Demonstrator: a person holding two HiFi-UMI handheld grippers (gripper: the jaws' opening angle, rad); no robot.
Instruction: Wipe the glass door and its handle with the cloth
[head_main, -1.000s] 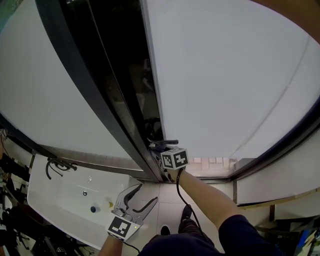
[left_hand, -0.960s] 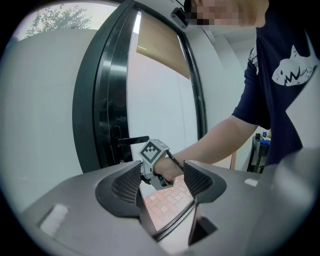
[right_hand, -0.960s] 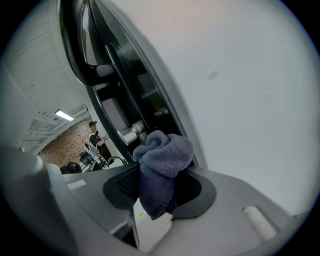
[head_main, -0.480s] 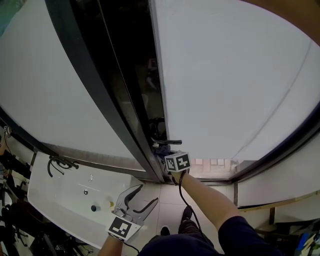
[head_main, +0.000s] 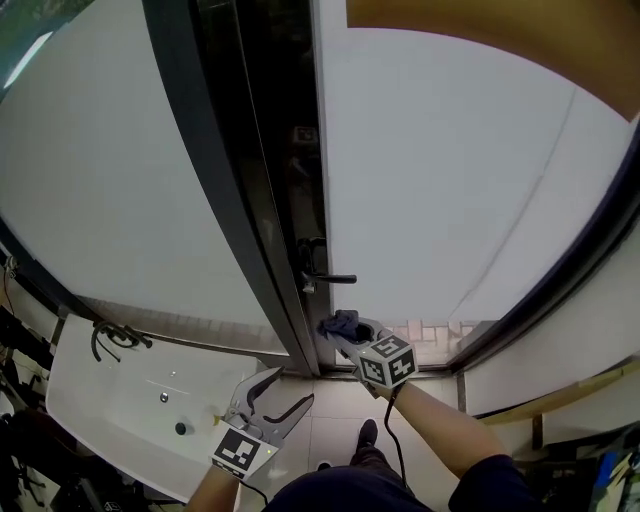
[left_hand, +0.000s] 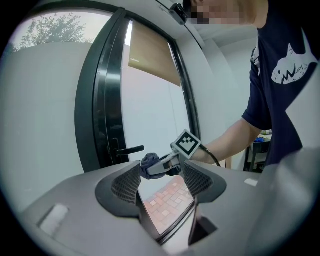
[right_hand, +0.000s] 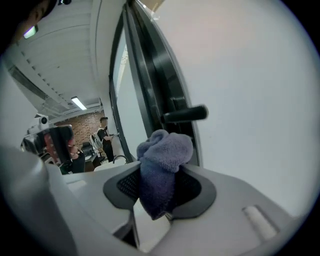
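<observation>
Bright, even daylight; strong fisheye bending at edges; right gripper view soft.

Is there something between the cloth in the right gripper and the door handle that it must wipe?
Nothing visible stands between them. The right gripper holds the cloth bunched up, and the black handle shows just above the cloth, apart from it, with only the door behind the gap.

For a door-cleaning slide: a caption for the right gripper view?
Right claw clamped on a bunched blue cloth, held just short of the black lever handle on the glass door.
</observation>
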